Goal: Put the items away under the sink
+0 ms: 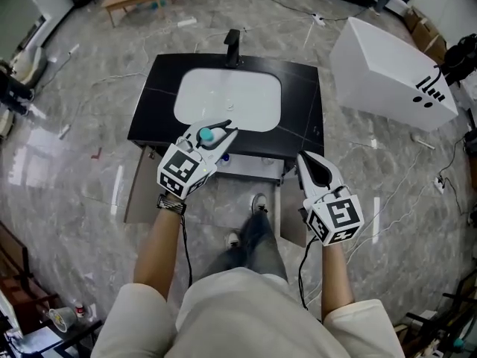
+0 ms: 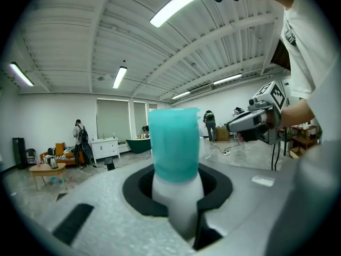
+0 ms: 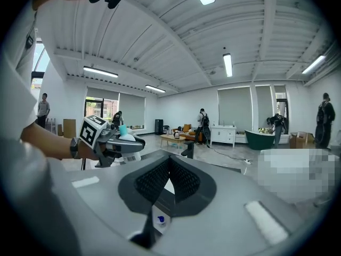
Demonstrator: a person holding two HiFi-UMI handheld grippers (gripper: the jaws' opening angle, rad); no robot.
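A white bottle with a teal cap [image 1: 206, 134] is held in my left gripper [image 1: 222, 133], which is shut on it above the front edge of the black vanity [image 1: 153, 103]. In the left gripper view the bottle [image 2: 173, 148] stands upright between the jaws and fills the middle. My right gripper [image 1: 305, 161] hangs at the vanity's front right corner, shut with nothing in it. In the right gripper view its pads [image 3: 160, 181] meet along the middle line. The left gripper [image 3: 121, 138] with the bottle shows at the left there.
A white basin [image 1: 227, 99] is set in the vanity top, with a black tap [image 1: 232, 47] behind it. Both cabinet doors [image 1: 140, 189] below stand open, and a small blue-capped item [image 1: 224, 157] shows inside. A big white box [image 1: 387, 73] lies at the right; cables cross the floor.
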